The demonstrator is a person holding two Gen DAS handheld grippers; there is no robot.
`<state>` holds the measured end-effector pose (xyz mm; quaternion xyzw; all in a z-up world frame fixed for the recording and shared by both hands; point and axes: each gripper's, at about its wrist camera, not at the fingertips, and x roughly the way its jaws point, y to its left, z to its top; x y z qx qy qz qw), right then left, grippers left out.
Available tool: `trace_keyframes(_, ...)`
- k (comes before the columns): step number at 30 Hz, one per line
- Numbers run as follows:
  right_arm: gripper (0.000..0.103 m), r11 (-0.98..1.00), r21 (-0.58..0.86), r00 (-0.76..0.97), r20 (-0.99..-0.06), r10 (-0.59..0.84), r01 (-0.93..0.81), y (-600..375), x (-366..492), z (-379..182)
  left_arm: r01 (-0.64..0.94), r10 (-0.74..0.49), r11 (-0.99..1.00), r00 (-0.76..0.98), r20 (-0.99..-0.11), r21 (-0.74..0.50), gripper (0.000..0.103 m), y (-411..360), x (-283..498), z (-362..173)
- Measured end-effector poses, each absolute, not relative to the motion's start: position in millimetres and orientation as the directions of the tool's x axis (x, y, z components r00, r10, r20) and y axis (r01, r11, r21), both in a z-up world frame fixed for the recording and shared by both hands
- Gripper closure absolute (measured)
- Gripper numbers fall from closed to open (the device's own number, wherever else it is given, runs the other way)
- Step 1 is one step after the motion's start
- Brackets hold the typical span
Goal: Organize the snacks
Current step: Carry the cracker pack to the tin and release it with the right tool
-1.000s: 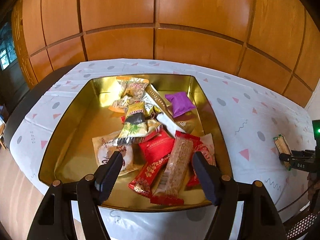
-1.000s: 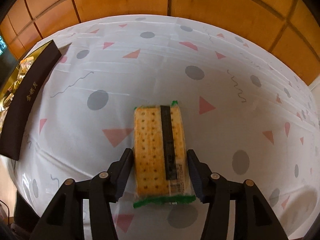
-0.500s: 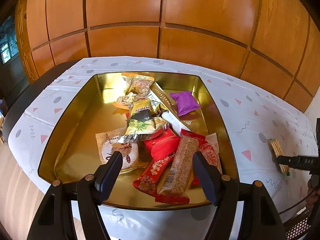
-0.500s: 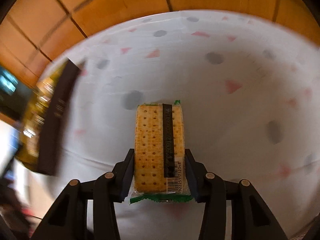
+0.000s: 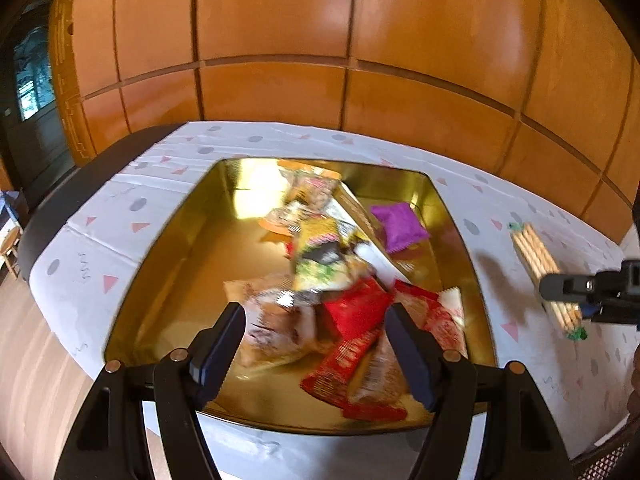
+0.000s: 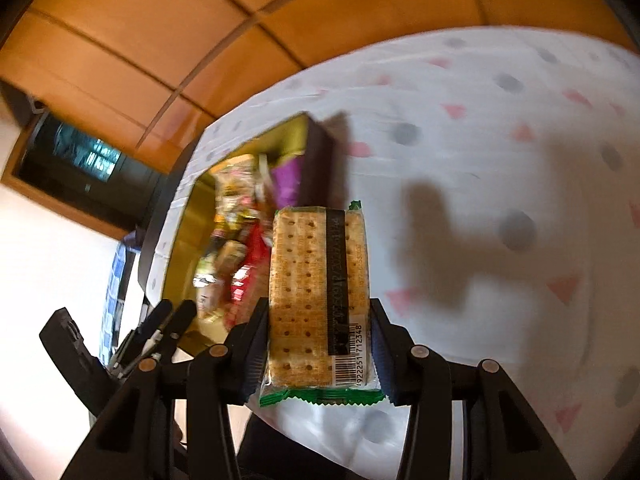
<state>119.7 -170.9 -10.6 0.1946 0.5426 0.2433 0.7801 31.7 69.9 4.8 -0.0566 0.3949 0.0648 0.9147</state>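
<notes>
Looking from left wrist: left claw [image 5: 314,344] open, empty, above gold tin [image 5: 168,248] full of snacks.
Right wrist: right claw [image 6: 318,344] squeezes cracker pack [image 6: 310,292], lifted off worktop [image 6: 500,140].
Left to do: drop pack in tin.

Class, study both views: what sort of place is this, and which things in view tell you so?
Probably a room in a home, perhaps a dining area. Wood-panelled wall, a table under a patterned tablecloth, and a gold tin of assorted snacks suggest it. A window shows at the left.
</notes>
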Motion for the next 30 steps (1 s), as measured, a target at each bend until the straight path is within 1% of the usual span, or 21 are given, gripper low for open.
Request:
trace_keyframes(3, 0.056, 0.816, 0.535, 0.310, -0.754, 0.579, -0.221, -145.4, 128.2, 7.6, -0.197, 0.099, 0.979, 0.685, -0.722, -0.052, 0.030, 81.4, 33.0, 7.0)
trace_keyframes(7, 0.056, 0.823, 0.498, 0.321, -0.760, 0.566, -0.273, -104.8, 143.0, 18.8, -0.227, 0.118, 0.972, 0.678, -0.725, -0.054, 0.030, 94.3, 35.6, 5.9)
trace_keyframes(12, 0.056, 0.851, 0.413, 0.286, -0.815, 0.505, -0.326, -56.2, 155.8, -3.3, -0.245, 0.124, 0.968, 0.673, -0.729, -0.061, 0.030, 102.5, 35.8, 3.9)
trace_keyframes(16, 0.055, 0.881, 0.301, 0.239, -0.884, 0.402, -0.365, -33.2, 162.3, -39.9, -0.250, 0.121, 0.966, 0.670, -0.732, -0.069, 0.030, 104.9, 36.1, 3.0)
trace_keyframes(19, 0.053, 0.877, 0.229, 0.273, -0.890, 0.365, -0.423, -27.9, 155.7, -40.1, -0.248, 0.120, 0.966, 0.668, -0.734, -0.068, 0.030, 104.3, 37.2, 2.3)
trace_keyframes(22, 0.050, 0.866, 0.227, 0.278, -0.885, 0.375, -0.445, -30.1, 148.4, -37.8, -0.247, 0.121, 0.967, 0.669, -0.734, -0.066, 0.030, 103.8, 37.5, 2.2)
trace_keyframes(26, 0.042, 0.855, 0.222, 0.296, -0.872, 0.389, -0.469, -34.2, 133.6, -30.1, -0.249, 0.123, 0.966, 0.670, -0.732, -0.065, 0.032, 103.9, 36.9, 2.7)
trace_keyframes(30, 0.042, 0.849, 0.188, 0.334, -0.860, 0.385, -0.494, -32.6, 123.3, -19.2, -0.247, 0.121, 0.967, 0.671, -0.731, -0.068, 0.031, 104.7, 36.6, 3.9)
